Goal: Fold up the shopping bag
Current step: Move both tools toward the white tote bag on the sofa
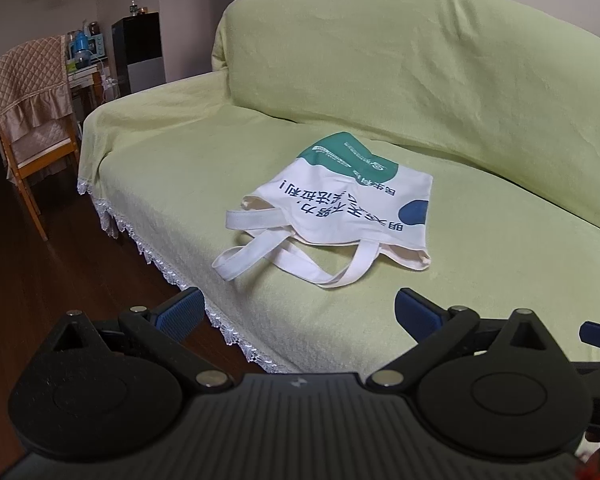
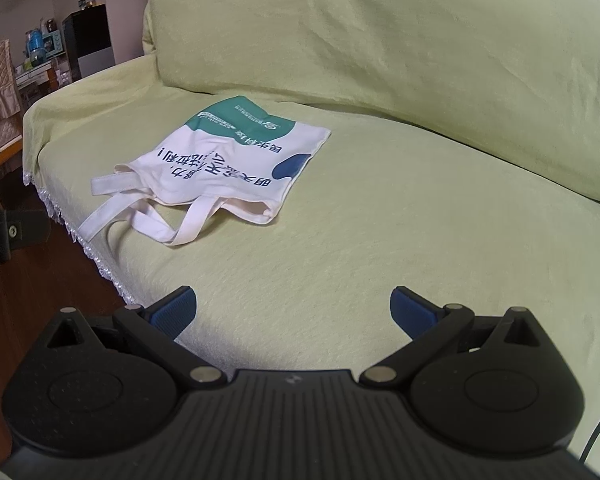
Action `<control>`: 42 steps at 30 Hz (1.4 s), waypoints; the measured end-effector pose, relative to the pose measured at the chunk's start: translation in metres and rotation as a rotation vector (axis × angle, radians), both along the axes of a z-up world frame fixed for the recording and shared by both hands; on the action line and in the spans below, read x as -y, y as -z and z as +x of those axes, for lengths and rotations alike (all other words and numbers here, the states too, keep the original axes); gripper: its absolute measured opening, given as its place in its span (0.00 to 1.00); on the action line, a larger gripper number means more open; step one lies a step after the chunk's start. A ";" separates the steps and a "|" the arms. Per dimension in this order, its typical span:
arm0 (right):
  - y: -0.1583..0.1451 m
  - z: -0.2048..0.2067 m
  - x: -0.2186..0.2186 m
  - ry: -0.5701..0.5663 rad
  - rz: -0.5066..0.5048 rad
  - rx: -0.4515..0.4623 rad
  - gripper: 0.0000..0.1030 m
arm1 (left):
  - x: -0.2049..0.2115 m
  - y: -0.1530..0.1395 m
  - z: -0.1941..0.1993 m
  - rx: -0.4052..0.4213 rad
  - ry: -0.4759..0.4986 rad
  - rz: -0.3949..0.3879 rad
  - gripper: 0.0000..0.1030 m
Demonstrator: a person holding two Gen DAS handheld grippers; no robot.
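Observation:
A cream canvas shopping bag (image 1: 348,204) with a green top patch, a blue blob and dark printed characters lies flat on the sofa seat. Its two long handles (image 1: 284,258) trail toward the seat's front edge. In the right wrist view the same bag (image 2: 228,164) sits left of centre, with its handles (image 2: 148,216) nearest the lace edge. My left gripper (image 1: 298,312) hangs open in front of the handles, nothing between its blue pads. My right gripper (image 2: 292,308) is open too, over bare seat to the right of the bag.
The sofa (image 1: 420,80) wears a pale green cover with a lace trim (image 1: 172,276) along its front edge. Dark wood floor (image 1: 40,280) lies to the left. A wooden chair (image 1: 32,120) with a quilted cover and a cluttered side table (image 1: 88,60) stand beyond.

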State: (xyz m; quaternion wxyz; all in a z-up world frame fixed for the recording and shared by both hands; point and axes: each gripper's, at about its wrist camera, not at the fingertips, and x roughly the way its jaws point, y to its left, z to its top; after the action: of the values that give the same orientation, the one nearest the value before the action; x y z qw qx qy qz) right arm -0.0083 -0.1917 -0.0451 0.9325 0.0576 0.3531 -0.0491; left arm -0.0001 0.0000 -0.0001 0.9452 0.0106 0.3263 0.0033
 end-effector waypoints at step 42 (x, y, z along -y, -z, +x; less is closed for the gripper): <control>0.043 0.044 0.006 -0.071 -0.030 -0.060 0.99 | -0.035 0.063 0.047 -0.084 0.023 0.048 0.99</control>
State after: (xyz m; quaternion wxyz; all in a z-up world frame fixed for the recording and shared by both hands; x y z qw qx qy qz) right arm 0.0356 -0.1979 -0.0881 0.9234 0.0296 0.3820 -0.0231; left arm 0.0468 0.0354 -0.0636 0.9302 0.0374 0.3653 -0.0001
